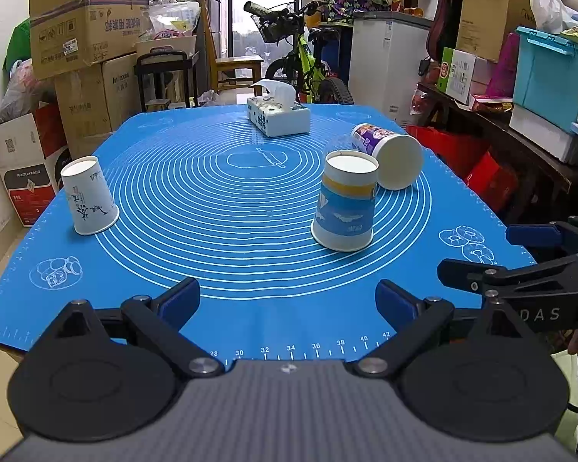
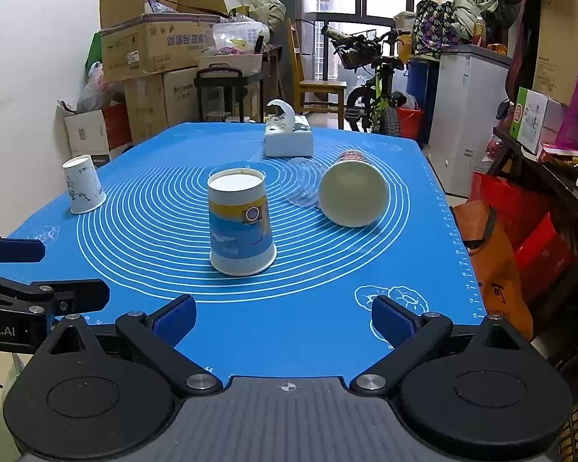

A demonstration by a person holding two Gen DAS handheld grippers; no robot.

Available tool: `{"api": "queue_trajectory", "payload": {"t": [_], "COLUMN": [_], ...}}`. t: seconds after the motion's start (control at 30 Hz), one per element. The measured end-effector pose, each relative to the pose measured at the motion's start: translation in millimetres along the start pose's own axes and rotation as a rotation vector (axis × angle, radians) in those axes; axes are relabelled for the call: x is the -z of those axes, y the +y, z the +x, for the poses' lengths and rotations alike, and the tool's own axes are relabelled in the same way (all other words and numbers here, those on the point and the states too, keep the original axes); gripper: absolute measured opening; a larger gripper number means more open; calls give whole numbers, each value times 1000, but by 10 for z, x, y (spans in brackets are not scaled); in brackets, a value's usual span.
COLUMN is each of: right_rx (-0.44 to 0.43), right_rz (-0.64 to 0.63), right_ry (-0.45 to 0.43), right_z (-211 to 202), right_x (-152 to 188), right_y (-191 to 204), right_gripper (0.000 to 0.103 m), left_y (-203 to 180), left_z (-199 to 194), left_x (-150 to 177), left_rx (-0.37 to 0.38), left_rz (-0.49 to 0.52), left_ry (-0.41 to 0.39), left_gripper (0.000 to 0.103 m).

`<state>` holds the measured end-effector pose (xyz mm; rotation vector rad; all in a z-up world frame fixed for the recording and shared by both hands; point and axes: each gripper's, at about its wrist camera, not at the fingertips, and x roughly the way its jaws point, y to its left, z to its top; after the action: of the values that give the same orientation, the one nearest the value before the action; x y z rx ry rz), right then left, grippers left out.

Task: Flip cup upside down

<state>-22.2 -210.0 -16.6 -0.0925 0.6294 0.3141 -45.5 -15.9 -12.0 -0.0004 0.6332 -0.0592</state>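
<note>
A blue and yellow paper cup (image 1: pixel 345 202) (image 2: pixel 241 221) stands upside down on the blue mat (image 1: pixel 219 208) (image 2: pixel 154 208). A purple-printed cup (image 1: pixel 389 156) (image 2: pixel 352 188) lies on its side behind it, base toward me. A clear plastic cup (image 2: pixel 302 181) lies beside it. A white cup (image 1: pixel 88 196) (image 2: pixel 83 184) stands upside down at the left. My left gripper (image 1: pixel 289 300) is open and empty near the front edge. My right gripper (image 2: pixel 283 317) is open and empty, also near the front edge; it shows at the right of the left wrist view (image 1: pixel 520 250).
A tissue box (image 1: pixel 279 115) (image 2: pixel 289 136) sits at the far end of the mat. Cardboard boxes (image 1: pixel 84 34) stack at the left, a bicycle (image 1: pixel 308 61) and a white cabinet (image 1: pixel 385 61) behind, shelves with boxes (image 1: pixel 520 77) at the right.
</note>
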Motion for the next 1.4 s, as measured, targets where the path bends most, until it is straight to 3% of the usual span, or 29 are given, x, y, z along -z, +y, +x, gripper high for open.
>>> {"api": "queue_trajectory", "payload": {"t": [1.4], "right_rx": [14], "right_rz": [25], "right_ry": [31], "right_z": [93], "right_x": [66], "right_y": [-41], "right_gripper": [97], "left_y": [1], "left_z": [79], "left_x": [21], "left_rx": [-20], "left_rz": [11], "left_ry": [20], "left_gripper": [97]}}
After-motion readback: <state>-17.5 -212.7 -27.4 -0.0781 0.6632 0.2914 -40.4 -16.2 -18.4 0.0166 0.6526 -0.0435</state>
